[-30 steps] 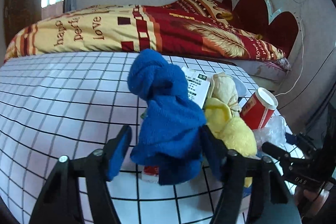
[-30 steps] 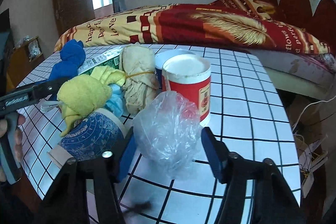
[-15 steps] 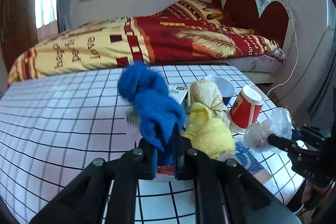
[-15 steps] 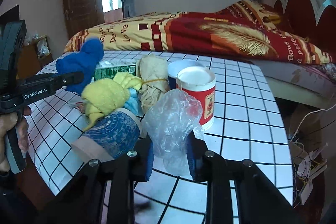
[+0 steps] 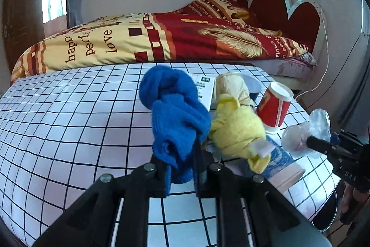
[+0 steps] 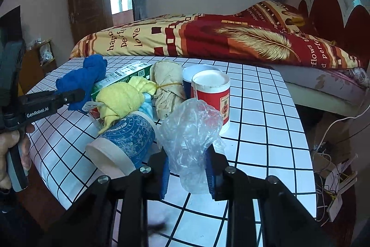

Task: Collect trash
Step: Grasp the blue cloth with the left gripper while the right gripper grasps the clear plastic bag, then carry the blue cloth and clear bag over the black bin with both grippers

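Note:
A knotted blue cloth (image 5: 175,108) stands up between the jaws of my left gripper (image 5: 180,154), whose pads press on its lower end; the jaws are opening slightly. The right wrist view shows the same blue cloth (image 6: 85,78) at the tip of the left gripper (image 6: 77,94), at the left of the pile. My right gripper (image 6: 187,168) is shut on a crumpled clear plastic bag (image 6: 189,129), held just above the table near its right edge. In the left wrist view that plastic bag (image 5: 307,131) sits at the far right.
On the checked table (image 5: 69,122) lie a yellow cloth (image 6: 120,101), a blue patterned cup (image 6: 129,140) on its side, a beige tied bundle (image 6: 167,85), a red paper cup (image 6: 212,94) and a green and white box (image 6: 124,75). A bed (image 6: 231,38) stands behind.
Both grippers were open around their items a second ago. They have since shut, the left on the blue cloth and the right on the plastic bag, and both items have risen a little.

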`<state>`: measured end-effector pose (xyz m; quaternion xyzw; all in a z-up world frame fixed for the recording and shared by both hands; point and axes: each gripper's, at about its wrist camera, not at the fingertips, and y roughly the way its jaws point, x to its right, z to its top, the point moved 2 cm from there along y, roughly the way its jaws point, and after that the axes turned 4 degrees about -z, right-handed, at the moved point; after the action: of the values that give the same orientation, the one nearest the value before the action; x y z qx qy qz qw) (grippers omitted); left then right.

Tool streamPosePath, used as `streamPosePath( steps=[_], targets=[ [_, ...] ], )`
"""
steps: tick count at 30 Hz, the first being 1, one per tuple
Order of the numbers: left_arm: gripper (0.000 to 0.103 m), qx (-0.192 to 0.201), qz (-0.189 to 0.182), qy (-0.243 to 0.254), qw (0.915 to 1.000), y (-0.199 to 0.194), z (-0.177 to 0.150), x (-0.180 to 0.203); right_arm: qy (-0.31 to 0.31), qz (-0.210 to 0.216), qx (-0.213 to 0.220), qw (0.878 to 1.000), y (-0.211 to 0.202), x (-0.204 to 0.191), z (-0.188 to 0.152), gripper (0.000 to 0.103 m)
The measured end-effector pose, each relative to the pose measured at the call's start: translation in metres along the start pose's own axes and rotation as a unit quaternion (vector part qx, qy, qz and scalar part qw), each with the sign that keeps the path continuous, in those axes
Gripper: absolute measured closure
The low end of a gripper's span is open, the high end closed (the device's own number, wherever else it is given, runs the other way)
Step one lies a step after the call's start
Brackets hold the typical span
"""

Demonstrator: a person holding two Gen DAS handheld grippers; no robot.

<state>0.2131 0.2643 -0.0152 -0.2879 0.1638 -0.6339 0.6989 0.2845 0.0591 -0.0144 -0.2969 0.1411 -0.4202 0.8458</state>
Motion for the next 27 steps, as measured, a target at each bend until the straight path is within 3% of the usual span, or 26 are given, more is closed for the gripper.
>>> streamPosePath(
  steps=[3, 11, 19, 27],
  targets=[
    [0.094, 0.018, -0.015, -0.008, 0.9997, -0.007, 0.001, 0.0, -0.005, 0.001, 0.001, 1.0, -0.001, -0.003, 0.0, 0.075],
    [0.095, 0.069, -0.026, 0.023, 0.997, -0.051, 0.011, 0.03, 0.0, -0.006, 0.026, 1.0, -0.03, 0.007, 0.003, 0.076],
    [0.095, 0.068, -0.06, 0.039, 0.9951, -0.083, -0.004, 0.07, 0.012, -0.023, 0.05, 0.998, -0.085, 0.027, -0.013, 0.076],
    [0.095, 0.041, -0.1, 0.082, 0.9908, -0.09, -0.029, 0.14, 0.032, -0.043, 0.063, 0.997, -0.142, 0.053, -0.043, 0.076]
  ],
)
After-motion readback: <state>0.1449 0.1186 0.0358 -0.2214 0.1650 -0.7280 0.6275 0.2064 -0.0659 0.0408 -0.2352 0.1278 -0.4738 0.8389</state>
